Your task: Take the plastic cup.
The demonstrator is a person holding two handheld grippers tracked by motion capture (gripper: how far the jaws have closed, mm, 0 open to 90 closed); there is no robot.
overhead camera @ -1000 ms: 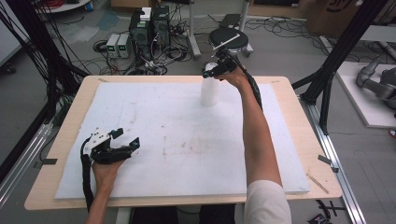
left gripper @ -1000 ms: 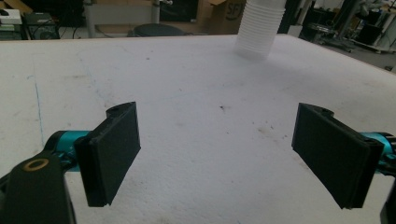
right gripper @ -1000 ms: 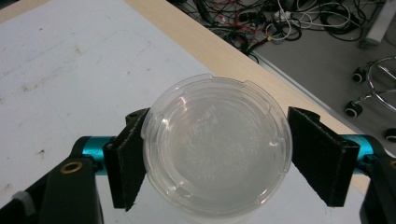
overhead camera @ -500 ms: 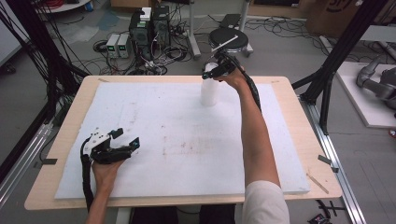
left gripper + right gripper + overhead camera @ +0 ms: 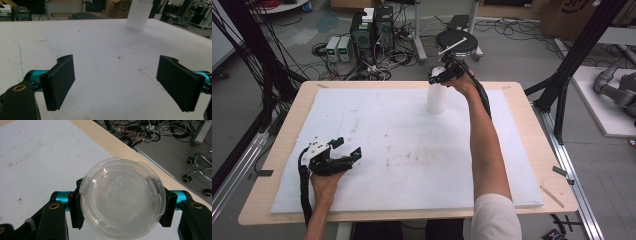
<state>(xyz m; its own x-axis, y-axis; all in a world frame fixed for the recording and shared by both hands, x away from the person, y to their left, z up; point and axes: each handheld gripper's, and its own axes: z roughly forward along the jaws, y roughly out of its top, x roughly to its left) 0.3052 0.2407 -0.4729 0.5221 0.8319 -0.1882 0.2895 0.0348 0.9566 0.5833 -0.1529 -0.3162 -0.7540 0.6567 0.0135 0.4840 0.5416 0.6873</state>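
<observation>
Two tongs are at work on the table (image 5: 532,150), which is covered by a white foam sheet (image 5: 402,145). Near the front left corner the left tongs (image 5: 348,150) rest on the sheet with their jaws wide apart and nothing between them; in the left gripper view only bare sheet lies between the pads.

Toward the back edge, right of centre, a stack of white cups (image 5: 436,96) stands upright. The right tongs (image 5: 438,79) sit at its top. Their jaws have just been closing, and in the right gripper view the pads now press on both sides of a clear round top piece (image 5: 123,201), either a lid or an upside-down cup. Compared with a second ago, the hand is in the same place; only the jaws have narrowed. My guess is that the grasp is now made and lifting the top piece off the stack comes next.

From above, the hand covers the stack's top. The left gripper view cuts the stack (image 5: 139,15) off at the frame's upper edge. Whether the clear piece is free or seated on the stack cannot be told.
</observation>
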